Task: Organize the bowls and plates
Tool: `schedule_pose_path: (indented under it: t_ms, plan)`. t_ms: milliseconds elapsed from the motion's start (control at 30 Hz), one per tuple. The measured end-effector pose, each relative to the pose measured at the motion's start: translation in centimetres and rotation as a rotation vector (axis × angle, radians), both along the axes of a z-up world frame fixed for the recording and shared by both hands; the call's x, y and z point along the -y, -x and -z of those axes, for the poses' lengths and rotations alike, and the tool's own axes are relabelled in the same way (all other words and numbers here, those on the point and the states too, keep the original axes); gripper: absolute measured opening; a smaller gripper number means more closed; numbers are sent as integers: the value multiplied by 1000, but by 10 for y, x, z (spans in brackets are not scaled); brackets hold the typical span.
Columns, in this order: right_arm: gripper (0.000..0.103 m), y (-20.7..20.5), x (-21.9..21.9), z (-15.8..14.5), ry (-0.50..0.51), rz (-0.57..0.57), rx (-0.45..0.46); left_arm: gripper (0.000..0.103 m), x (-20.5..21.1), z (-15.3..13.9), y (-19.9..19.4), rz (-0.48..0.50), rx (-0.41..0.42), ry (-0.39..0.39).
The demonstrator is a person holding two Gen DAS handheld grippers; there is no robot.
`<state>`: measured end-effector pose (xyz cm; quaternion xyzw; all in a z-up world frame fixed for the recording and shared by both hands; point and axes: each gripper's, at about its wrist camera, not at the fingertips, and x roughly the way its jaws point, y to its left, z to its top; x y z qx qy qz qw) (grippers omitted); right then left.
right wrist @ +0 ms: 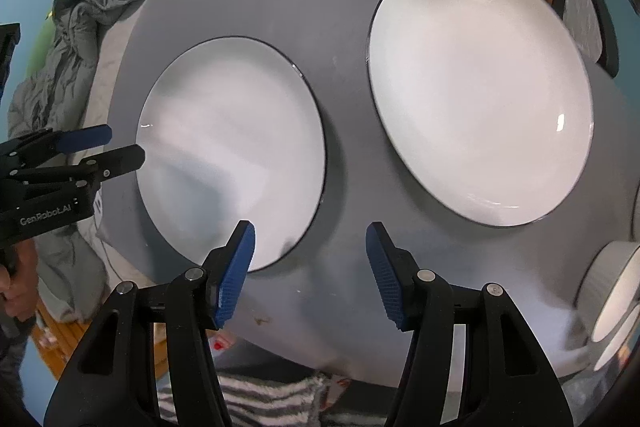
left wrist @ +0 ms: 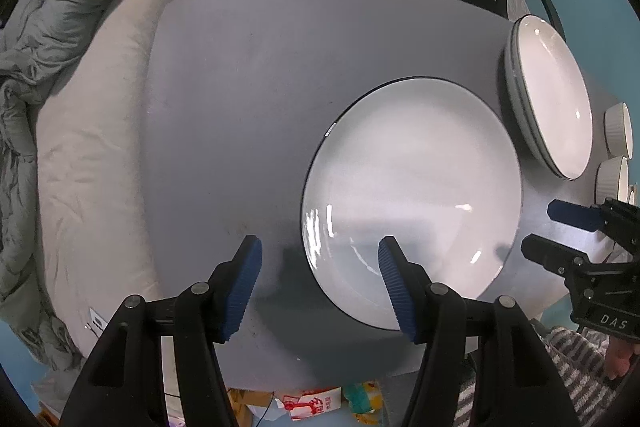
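A single white plate [left wrist: 412, 183] with a thin dark rim lies flat on the grey desk [left wrist: 248, 99], its glossy face empty and catching a few highlights. Just to the right of this plate stands a stack of plates [left wrist: 550, 99] of the same white, dark-edged kind; at least two rims show in the left wrist view, though the exact count cannot be told. Nothing lies on the top one. Farther right of the single plate, at the desk's edge, sit small white ribbed bowls [left wrist: 618, 131]: two are plain in the left wrist view, with a sliver of a possible third, and what they hold cannot be seen.

The left gripper [left wrist: 320, 281] hovers at the single plate's near-left rim with its blue pads wide apart, holding nothing. The right gripper [right wrist: 310, 273] hangs over the desk between the single plate [right wrist: 232, 155] and the stack [right wrist: 480, 91], also spread wide and empty.
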<state>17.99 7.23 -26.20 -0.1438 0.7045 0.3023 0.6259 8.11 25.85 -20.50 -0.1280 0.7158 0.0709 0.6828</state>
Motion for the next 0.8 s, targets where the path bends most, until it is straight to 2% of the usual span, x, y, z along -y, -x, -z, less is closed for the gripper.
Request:
schedule_pose_path:
  t_ms: [633,800]
  plan:
    - [57,-4,-8,26,14,71,-22,62,-24,27,-1,-25,-6,83]
    - [44,-6,-5,31,11,85,-26,62,-32,33,6,-33,2,97]
